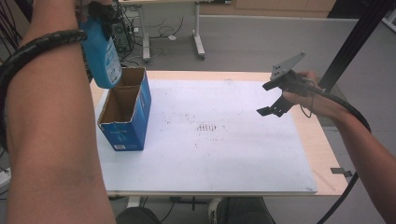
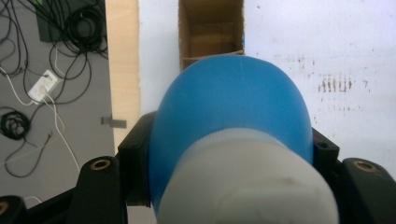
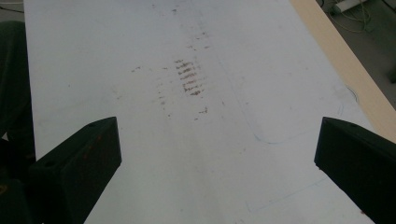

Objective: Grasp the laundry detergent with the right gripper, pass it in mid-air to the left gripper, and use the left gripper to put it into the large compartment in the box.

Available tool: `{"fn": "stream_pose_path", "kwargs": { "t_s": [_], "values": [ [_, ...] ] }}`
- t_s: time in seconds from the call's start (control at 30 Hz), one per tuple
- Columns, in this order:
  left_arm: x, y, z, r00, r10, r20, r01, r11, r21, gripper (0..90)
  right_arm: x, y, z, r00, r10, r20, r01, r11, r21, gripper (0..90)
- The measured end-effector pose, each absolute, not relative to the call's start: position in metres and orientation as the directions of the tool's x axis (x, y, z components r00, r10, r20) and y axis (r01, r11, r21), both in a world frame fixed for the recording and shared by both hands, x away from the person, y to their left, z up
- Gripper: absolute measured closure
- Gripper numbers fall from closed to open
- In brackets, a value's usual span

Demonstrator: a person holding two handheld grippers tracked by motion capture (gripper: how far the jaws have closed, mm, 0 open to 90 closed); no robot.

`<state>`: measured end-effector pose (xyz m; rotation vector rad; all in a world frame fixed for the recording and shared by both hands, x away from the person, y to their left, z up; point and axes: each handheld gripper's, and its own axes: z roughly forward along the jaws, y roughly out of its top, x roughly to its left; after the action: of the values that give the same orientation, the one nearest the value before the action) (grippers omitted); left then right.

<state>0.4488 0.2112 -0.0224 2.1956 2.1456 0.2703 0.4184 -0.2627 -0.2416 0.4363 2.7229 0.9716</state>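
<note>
desk [image 1: 261, 158]: white mat, scuffed in the middle, mostly bare under the right jaws.
box [image 1: 126, 112]: open-topped blue carton, empty as far as I can see, standing right below the left jaws.
bottle [image 2: 233, 121]: blue, white cap, clamped in the left gripper [image 1: 95, 11], hanging over the box mouth, not in yet.
progress: pickup done; lowering and letting go left, I'd say.
right gripper [image 3: 215, 158]: jaws wide, holding nothing, well apart from the box.
in the way: only the box rim just under the bottle.
</note>
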Motion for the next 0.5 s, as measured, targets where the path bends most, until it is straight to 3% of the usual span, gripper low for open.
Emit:
{"fn": "stream_pose_path", "kwargs": {
  "t_s": [0.5],
  "values": [
    [0.453,0.227,-0.048,-0.034,0.998,0.056,0.985,0.024,0.170,37.2,0.421,-0.258,-0.242,-0.935,0.337,-0.106,0.198,0.748,0.633,0.6]
  ]
}}
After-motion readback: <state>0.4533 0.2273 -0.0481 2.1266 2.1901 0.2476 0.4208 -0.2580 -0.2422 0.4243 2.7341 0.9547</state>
